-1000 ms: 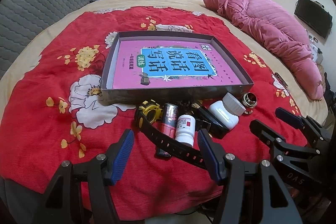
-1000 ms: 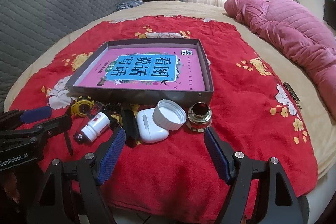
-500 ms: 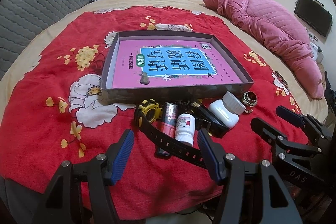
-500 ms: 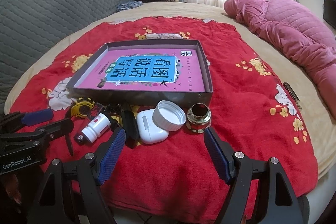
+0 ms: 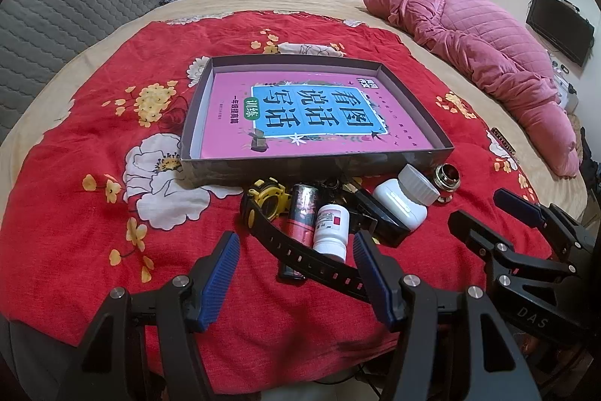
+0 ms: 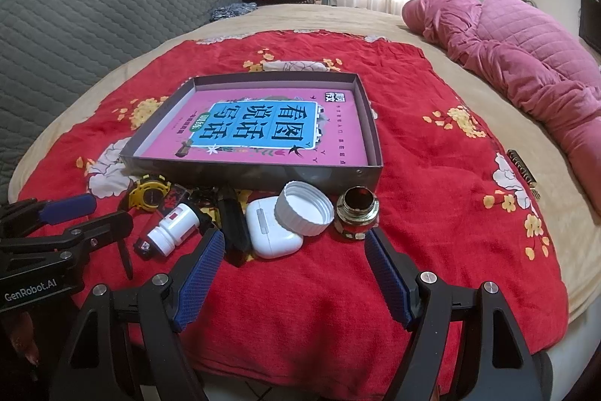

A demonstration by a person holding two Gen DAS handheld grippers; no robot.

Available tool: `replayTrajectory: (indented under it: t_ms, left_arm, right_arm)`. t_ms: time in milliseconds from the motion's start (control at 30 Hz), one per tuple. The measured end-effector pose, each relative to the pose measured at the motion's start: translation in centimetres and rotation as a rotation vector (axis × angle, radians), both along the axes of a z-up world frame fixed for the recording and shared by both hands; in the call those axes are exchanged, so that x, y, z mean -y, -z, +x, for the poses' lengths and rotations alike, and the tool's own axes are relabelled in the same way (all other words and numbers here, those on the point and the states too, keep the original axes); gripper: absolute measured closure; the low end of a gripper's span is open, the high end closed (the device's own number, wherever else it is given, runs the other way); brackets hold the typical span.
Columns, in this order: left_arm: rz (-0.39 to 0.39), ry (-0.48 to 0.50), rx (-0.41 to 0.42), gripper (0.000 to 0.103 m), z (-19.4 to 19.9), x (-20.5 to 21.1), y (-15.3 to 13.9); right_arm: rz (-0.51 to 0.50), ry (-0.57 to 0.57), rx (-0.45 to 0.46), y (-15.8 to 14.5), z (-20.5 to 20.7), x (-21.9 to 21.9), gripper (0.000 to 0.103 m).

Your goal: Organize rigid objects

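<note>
Both grippers hover with fingers spread, empty: left gripper (image 5: 295, 273), right gripper (image 6: 295, 273); the pill bottle (image 5: 330, 228) lies on the red blanket (image 5: 94, 213) before the tray (image 5: 315, 171), cap end nearest the left gripper, long axis toward the tray; earbud case (image 6: 272, 228) alongside.

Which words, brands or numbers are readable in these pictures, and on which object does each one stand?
"看图说话写话" on the blue panel of the pink book lying in the grey tray, seen upside down.
"训练" on the green badge of that book.
"GenRobot.AI" on the left gripper.
"DAS" on the right gripper.
Small print on the book and the white bottle's label: too small to read.
</note>
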State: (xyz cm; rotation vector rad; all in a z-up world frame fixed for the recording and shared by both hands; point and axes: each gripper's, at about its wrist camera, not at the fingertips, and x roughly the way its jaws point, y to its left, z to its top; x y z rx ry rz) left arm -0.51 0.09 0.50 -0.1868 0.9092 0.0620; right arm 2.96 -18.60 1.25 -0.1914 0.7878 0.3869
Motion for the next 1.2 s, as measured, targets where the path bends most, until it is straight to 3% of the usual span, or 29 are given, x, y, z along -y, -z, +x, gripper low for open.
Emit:
replayTrajectory:
  t_ms: [1200]
  left_arm:
    - [-0.03,-0.077,-0.025,0.041,0.2,-2.6,0.3]
  right_arm:
    - [0.024,0.028,-0.015,0.3,0.6,0.9,0.025]
